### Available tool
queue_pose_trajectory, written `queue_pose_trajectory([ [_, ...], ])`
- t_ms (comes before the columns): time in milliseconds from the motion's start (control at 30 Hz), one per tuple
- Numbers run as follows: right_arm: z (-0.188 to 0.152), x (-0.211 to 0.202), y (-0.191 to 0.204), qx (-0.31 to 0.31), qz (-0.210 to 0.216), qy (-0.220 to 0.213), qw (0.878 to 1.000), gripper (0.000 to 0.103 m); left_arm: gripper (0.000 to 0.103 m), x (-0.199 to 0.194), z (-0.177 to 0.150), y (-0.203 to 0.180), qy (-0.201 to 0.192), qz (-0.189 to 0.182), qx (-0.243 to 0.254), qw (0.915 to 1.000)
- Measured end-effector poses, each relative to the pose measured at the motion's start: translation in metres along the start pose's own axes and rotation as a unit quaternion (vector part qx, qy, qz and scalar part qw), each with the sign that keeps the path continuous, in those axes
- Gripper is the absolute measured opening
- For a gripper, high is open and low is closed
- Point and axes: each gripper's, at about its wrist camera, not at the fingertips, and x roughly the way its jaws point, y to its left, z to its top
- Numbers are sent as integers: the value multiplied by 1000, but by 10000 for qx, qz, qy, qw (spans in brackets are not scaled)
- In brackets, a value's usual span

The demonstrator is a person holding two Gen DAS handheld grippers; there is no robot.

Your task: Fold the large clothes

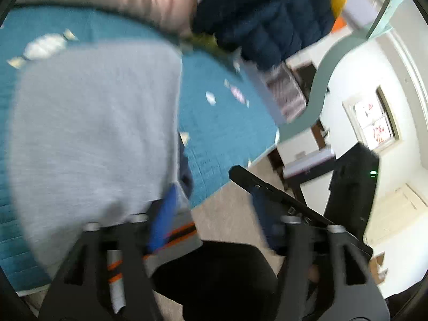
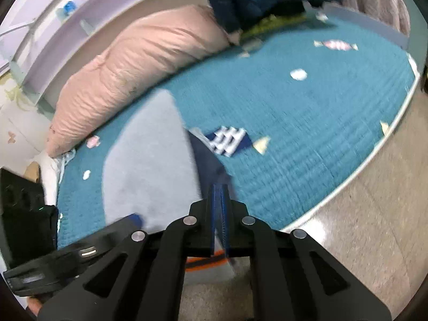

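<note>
- Grey garment point(image 1: 93, 133) lies spread on the blue bedspread point(image 1: 227, 123), its orange-striped hem point(image 1: 182, 231) hanging at the near bed edge.
- Left tongs point(image 1: 214, 195): jaws apart; grey cloth lies against the left pad point(image 1: 163, 214), nothing pinched between them.
- Right tongs point(image 2: 219, 200): blue pads together, clamped on the garment's dark blue part point(image 2: 211, 165) near the striped hem point(image 2: 207, 263).
- Pink pillow point(image 2: 139, 67) lies along the far side of the bed; a navy quilted jacket point(image 1: 267, 18) sits beyond it.
- Both views are motion-blurred.
</note>
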Motion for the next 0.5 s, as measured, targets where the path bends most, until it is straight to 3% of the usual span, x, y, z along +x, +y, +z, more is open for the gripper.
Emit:
queue_pose_trajectory([
  [67,3,4,19,-168,159,43,9997,8,71,-25,4,5,-239,140,74,9996],
  [167,3,28,50,-443,321,312,9980,12,72,-47,24,25,-533,1381,448,9880],
  [267,-8,59,64,-571,498,695,9947,12,73,-48,49,58,-471,1991,317,9783],
  [333,-17,82,57,-468,426,954,9934,7,73,-45,60,76,-541,2257,338,9721],
  [367,-25,94,44,-296,59,1067,9938,2,73,-40,67,84,-436,2481,308,9673],
  [433,-36,105,19,41,244,1156,9930,0,73,-34,76,102,-295,2731,110,9615],
  [500,-37,102,17,-98,97,1147,9933,0,75,-18,86,115,-170,2911,136,9565],
])
